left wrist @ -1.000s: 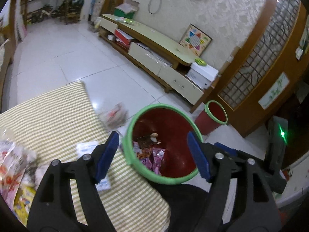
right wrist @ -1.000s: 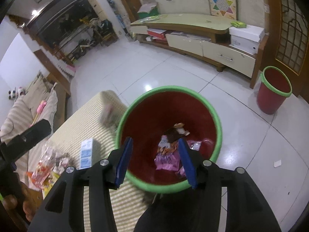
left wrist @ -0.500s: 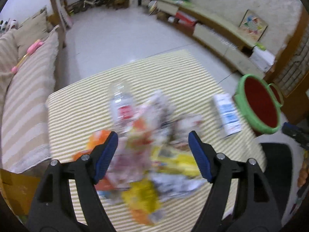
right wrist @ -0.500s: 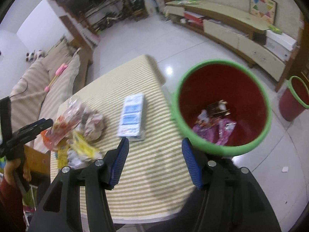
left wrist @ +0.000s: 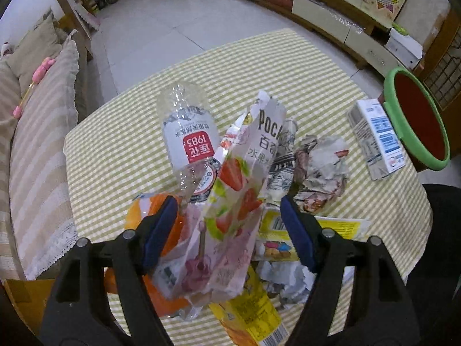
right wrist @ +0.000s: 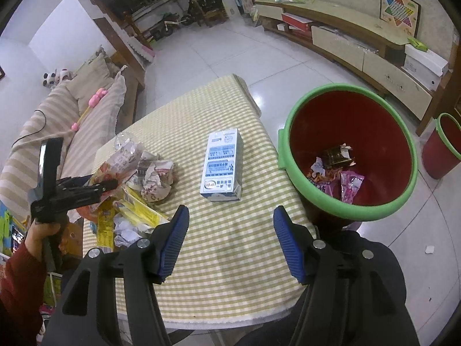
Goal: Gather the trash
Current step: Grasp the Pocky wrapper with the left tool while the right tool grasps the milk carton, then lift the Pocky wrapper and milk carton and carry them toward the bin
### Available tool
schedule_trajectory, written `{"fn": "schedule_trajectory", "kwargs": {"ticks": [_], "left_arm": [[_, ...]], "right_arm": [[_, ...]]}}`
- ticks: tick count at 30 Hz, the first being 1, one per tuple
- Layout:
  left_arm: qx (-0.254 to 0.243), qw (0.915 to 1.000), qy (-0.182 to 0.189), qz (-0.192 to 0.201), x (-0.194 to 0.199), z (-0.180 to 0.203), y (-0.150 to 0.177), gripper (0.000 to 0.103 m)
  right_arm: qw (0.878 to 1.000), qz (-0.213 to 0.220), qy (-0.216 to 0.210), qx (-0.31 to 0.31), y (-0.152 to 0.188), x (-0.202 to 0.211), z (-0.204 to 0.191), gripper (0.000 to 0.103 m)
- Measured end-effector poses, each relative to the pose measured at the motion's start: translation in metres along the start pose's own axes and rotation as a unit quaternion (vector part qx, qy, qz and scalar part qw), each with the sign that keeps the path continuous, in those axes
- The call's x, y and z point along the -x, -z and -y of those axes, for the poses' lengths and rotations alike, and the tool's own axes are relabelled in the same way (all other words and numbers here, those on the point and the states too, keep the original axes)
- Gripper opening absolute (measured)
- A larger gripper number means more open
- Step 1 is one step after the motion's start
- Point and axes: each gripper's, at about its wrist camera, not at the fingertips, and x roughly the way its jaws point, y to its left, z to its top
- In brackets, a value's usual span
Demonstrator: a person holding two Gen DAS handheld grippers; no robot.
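A trash pile lies on the checked table [left wrist: 115,144]: a clear plastic bottle [left wrist: 190,132], a strawberry Pocky bag [left wrist: 245,155], crumpled paper [left wrist: 319,170] and yellow wrappers [left wrist: 317,230]. My left gripper [left wrist: 227,204] points down over the pile with the Pocky bag between its jaws, which are closing slightly; the pads do not press on the bag. A blue-and-white carton [right wrist: 223,164] lies flat ahead of my right gripper [right wrist: 230,212], whose jaws are opening with nothing between them. The red bin with a green rim [right wrist: 345,88] stands at the table's right edge, with wrappers inside.
A second red bin [right wrist: 443,147] stands on the floor at the far right. A striped sofa [right wrist: 57,109] runs along the table's left side. A long low cabinet [right wrist: 345,37] lines the far wall. White tiled floor [right wrist: 216,43] lies beyond the table.
My left gripper swung from over the bin to the trash pile and sank toward it. My right gripper moved from over the bin to above the table and its jaws widened.
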Motion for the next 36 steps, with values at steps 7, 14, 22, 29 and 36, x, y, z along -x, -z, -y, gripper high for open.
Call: {"fn": "schedule_trajectory", "kwargs": {"ticks": [7, 14, 22, 29, 36], "left_arm": [[0.016, 0.9997, -0.010, 0.014, 0.001, -0.006, 0.002, 0.044], [0.080, 0.9938, 0.025, 0.072, 0.050, -0.026, 0.020, 0.043], [0.155, 0.9755, 0.072, 0.138, 0.116, -0.027, 0.057, 0.043], [0.196, 0.9633, 0.079, 0.165, 0.150, -0.028, 0.080, 0.043], [0.207, 0.9606, 0.068, 0.172, 0.160, -0.036, 0.091, 0.043]], "right_arm": [[1.000, -0.018, -0.009, 0.004, 0.009, -0.009, -0.006, 0.059], [0.999, -0.027, -0.017, 0.031, 0.001, -0.027, -0.026, 0.059], [0.997, -0.035, 0.028, 0.060, -0.040, -0.093, -0.042, 0.063], [0.992, -0.077, 0.078, 0.071, -0.049, -0.155, -0.041, 0.072], [0.990, -0.093, 0.081, 0.073, -0.047, -0.173, -0.036, 0.054]]}}
